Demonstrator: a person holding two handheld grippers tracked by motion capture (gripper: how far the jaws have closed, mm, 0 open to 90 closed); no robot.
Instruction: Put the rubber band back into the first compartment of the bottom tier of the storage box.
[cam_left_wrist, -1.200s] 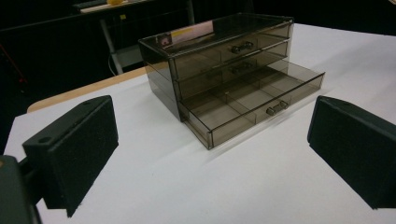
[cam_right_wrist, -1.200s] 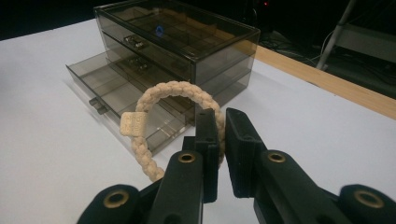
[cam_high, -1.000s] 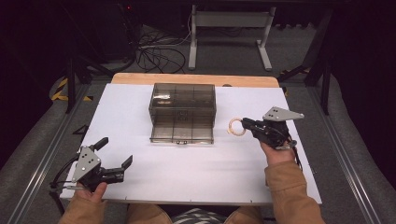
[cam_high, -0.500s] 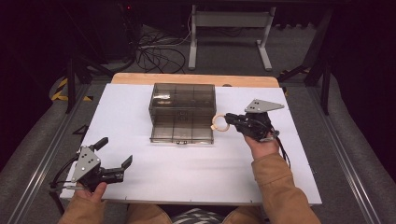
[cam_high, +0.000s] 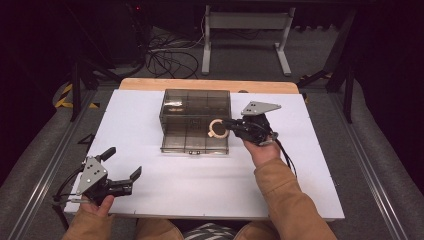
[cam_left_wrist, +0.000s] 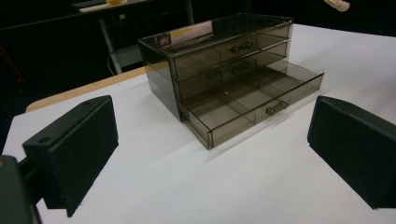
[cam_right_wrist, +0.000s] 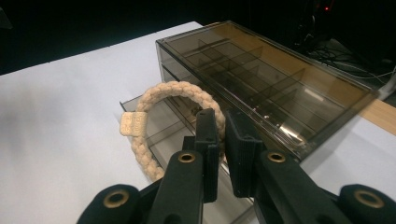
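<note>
1. Starting with the high view: right tool (cam_high: 226, 127) is clenched on a beige braided bracelet (cam_high: 217, 128), gripping its near-side edge. The loop sticks out past the tips, over the pulled-out bottom drawer (cam_high: 195, 140) of the smoked drawer box (cam_high: 196, 107).
2. Same view: left tool (cam_high: 124, 163) is released, jaws spread wide with nothing between them, sitting low at the near-left corner of the white worktop (cam_high: 310, 165). The box is well ahead of it and off to its right.
3. Same view: person's sleeve (cam_high: 287, 200) runs back from the right tool toward the near edge.
4. Left gripper view: both black pads (cam_left_wrist: 77, 144) stand far apart with bare worktop (cam_left_wrist: 154, 182) between them. The drawer box (cam_left_wrist: 219, 60) is straight ahead and well clear, with its bottom drawer (cam_left_wrist: 254, 100) slid out toward the tool, dividers visible and compartments looking empty. Two upper drawers are shut.
5. Right gripper view: the two jaws pinch the bracelet (cam_right_wrist: 175, 100) on its braid, loop standing up ahead and left of the tips. A small beige tag (cam_right_wrist: 133, 123) hangs on the loop's left side.
6. Same view: open drawer (cam_right_wrist: 163, 126) lies directly below and beyond the bracelet; the box top (cam_right_wrist: 280, 79) is ahead and right of the tool. Bracelet is off the drawer floor, carried by the tool alone.
</note>
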